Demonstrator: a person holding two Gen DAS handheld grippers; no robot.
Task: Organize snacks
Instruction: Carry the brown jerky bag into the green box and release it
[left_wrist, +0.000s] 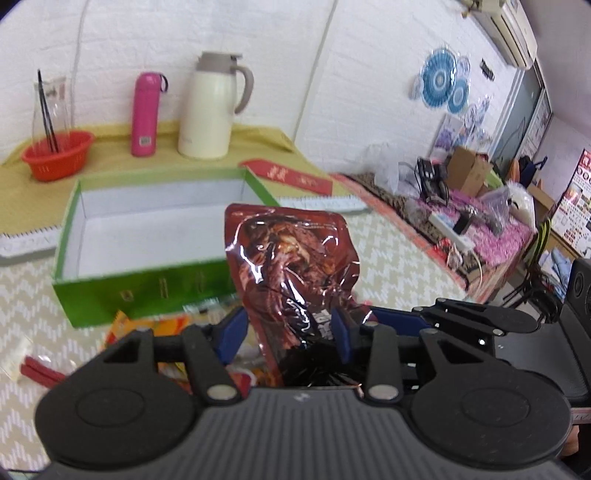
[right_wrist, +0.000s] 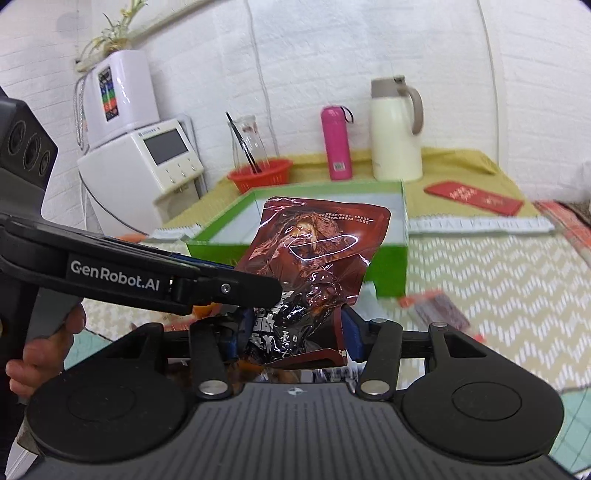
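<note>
Pinching one crinkled glossy maroon foil pouch (left_wrist: 291, 258): left gripper (left_wrist: 290, 334), right gripper (right_wrist: 295, 334)

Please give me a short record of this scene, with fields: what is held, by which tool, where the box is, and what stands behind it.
held item: dark red pouch, upright, shiny, lower end crumpled
left tool: closed on the pouch's lower part
right tool: pads pressed on the same pouch's lower end
box: green box, open, no snack seen inside, behind the pouch
behind box: red basket, pink bottle, cream jug
under the tools: orange packets on the table
</note>
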